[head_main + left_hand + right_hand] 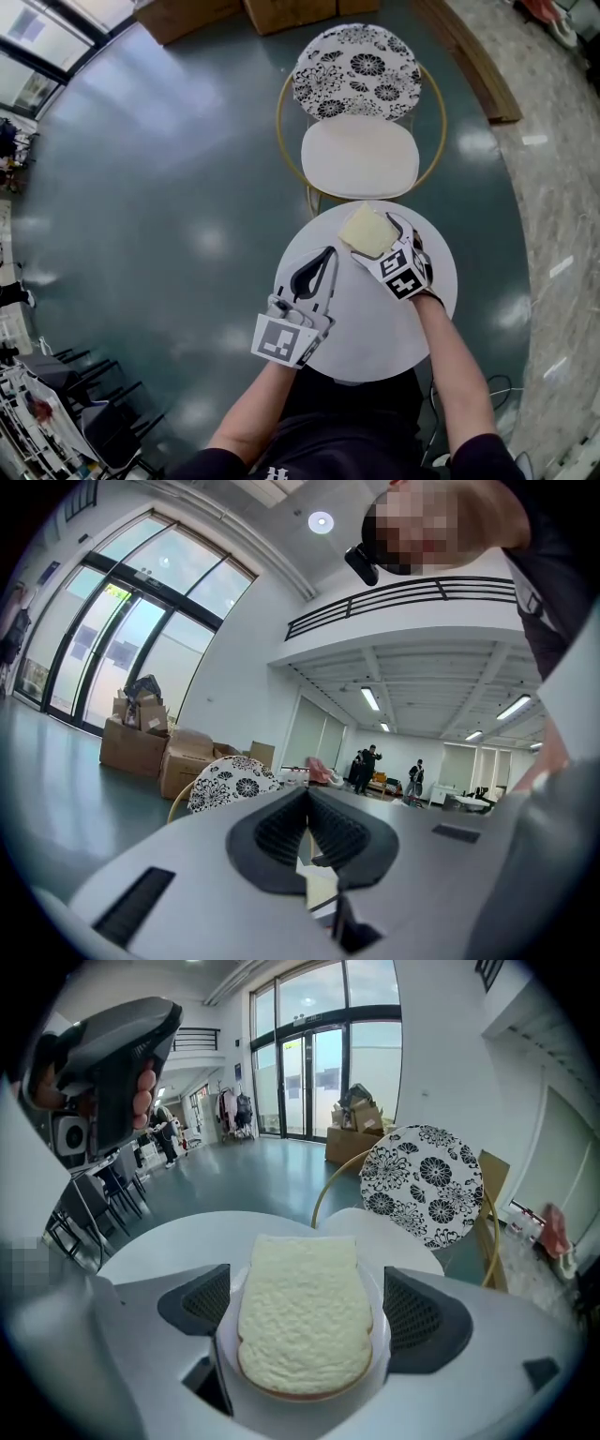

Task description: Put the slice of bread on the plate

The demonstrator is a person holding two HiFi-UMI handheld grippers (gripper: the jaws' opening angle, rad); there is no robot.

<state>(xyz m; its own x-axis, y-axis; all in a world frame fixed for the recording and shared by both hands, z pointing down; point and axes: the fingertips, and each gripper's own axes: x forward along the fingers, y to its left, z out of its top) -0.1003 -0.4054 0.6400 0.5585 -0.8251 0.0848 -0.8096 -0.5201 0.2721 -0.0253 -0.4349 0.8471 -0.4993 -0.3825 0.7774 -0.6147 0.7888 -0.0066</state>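
On the round white tabletop [375, 328], the pale square slice of bread [305, 1316] lies flat on a small white plate [379, 1357]. My right gripper [309, 1305] holds its fingers [427, 1314] spread on either side of the plate. My left gripper [307, 799] has its fingers clenched together on nothing.

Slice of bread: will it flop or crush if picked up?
The slice of bread looks thin and spongy, so it probably sags from one edge and dents under squeezing. On the smooth white plate, a push likely slides it.
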